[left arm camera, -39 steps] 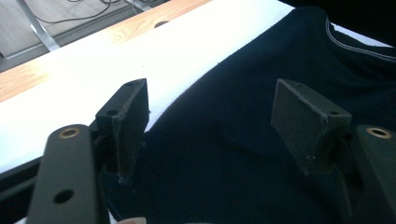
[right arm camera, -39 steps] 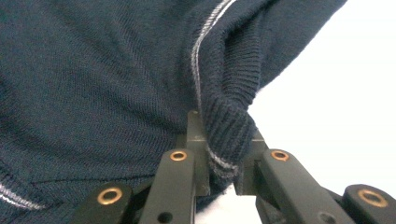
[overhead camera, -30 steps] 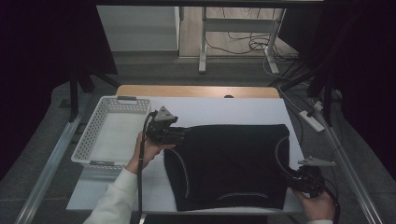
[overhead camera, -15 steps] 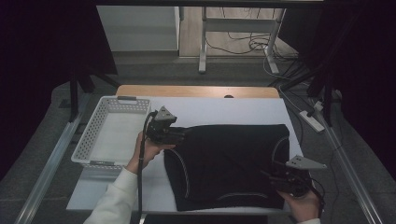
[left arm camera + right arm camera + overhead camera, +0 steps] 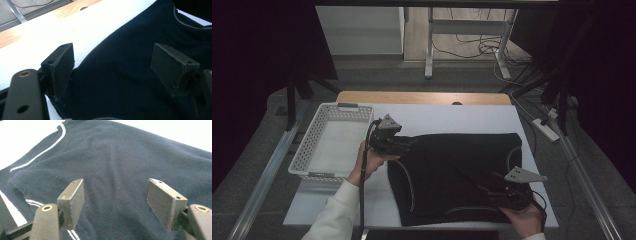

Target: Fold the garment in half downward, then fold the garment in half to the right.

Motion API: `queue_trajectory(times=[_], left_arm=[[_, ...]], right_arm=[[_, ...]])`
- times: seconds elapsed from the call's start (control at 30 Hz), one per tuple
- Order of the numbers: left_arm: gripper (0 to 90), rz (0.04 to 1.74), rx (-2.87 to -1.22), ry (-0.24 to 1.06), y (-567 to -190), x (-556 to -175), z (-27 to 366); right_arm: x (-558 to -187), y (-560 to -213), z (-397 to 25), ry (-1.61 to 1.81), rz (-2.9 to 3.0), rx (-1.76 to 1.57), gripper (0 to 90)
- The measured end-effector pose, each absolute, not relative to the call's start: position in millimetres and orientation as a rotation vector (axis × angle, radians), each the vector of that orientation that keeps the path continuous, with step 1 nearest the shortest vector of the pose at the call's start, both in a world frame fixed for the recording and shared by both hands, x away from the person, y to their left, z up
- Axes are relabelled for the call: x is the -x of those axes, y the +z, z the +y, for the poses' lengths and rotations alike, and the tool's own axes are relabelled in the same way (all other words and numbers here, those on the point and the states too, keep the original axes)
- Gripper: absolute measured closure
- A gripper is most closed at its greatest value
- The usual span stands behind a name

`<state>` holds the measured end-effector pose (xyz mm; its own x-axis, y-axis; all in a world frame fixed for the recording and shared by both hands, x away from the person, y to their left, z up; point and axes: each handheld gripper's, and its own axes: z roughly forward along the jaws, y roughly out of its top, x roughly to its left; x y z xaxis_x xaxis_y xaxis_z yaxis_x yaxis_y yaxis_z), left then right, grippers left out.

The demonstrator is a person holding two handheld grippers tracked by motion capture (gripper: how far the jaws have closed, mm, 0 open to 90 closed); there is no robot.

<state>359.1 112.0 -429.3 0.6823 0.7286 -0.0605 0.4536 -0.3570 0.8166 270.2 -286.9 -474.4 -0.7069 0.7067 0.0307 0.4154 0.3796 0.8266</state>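
Dark shirt (image 5: 457, 175) flat on counter (image 5: 452, 116), long axis left-right.
Left hand-held gripper (image 5: 408, 143) and right hand-held gripper (image 5: 482, 188) both gape wide over the cloth, gripping nothing.

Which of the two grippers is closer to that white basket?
Left. The left gripper sits at the dark garment's far left corner, just beside the white basket; the right gripper is over the garment's near right edge.

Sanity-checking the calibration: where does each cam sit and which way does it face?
High view: above the person's side, looking forward and down on the table; forearms, both hands show.
Left gripper view: rides the left gripper, looks along its open jaws at the dark garment edge.
Right gripper view: rides the right gripper, open jaws over the garment.
Shared: the garment and white tabletop.
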Motion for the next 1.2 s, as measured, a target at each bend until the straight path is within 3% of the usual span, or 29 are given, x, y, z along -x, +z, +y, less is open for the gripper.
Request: queue_trajectory(times=[1.2], left_arm=[[19.5, 0.924, -2.017, 0.388, -432, -361, 110]], right_arm=[[-256, -476, -185, 1.286, 2.538, -0.715, 30.6]])
